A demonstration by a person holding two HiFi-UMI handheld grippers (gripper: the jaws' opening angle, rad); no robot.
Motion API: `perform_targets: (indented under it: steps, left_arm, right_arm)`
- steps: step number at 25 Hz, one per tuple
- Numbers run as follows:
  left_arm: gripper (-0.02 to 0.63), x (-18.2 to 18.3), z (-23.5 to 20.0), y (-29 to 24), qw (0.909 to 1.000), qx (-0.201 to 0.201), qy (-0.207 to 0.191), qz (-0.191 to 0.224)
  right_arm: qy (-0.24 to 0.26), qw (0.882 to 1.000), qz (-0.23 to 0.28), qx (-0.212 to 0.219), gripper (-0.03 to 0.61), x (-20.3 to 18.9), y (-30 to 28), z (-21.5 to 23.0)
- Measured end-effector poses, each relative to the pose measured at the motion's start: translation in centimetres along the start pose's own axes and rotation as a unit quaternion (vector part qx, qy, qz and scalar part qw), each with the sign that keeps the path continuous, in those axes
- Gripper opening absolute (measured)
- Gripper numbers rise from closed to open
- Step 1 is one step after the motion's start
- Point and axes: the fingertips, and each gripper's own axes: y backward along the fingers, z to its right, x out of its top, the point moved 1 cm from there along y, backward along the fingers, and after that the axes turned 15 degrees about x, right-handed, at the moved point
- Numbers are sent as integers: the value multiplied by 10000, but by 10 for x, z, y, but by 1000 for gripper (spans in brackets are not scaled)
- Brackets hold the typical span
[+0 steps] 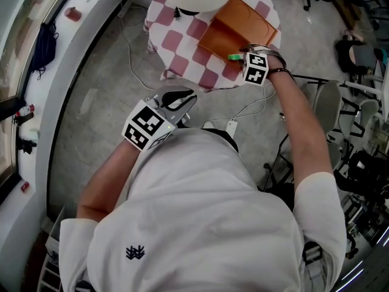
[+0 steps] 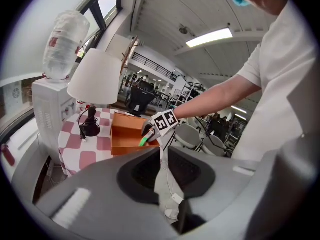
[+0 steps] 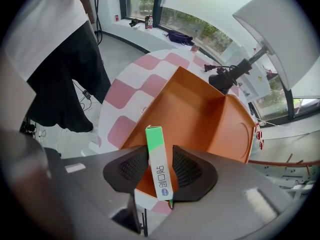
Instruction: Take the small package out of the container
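1. Right gripper view: package (image 3: 159,163) stood slanted between the spread jaws of the right tool (image 3: 161,170), over the box's (image 3: 200,114) near rim.
2. Looked light, stiff card; pinch the flat sides mid-length.
3. Left tool (image 2: 167,170) gaped, empty.

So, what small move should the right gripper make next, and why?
Probably back the right gripper straight off: its tongs stand open around the small package, whose lower end already seems past the near rim of the orange container, over the checked cloth.

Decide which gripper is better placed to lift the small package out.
Right: the package stands between the jaws of the right gripper at the orange container; the left gripper is off the table, empty.
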Motion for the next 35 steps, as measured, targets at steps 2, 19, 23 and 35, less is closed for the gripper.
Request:
perform_targets:
  steps: [2,19,23,35]
  left_arm:
    - [104,-2,-2,1,10000,18,36,-15]
    - [104,-7,5,6,9998,-198,-56,-28]
    - [103,-8,14,6,9996,-292,-55,-9]
    - [98,-7,67,-2,9976,-570,-395,66]
  right_arm:
    - [-47,10000,14,-10,129,3,0,2]
    - [-958,9930,653,-223,94,15,33,2]
    - [-1345,9864,894,-290,92,14,55,-2]
    - [-1938,9595,1921,-705,92,19,133,-70]
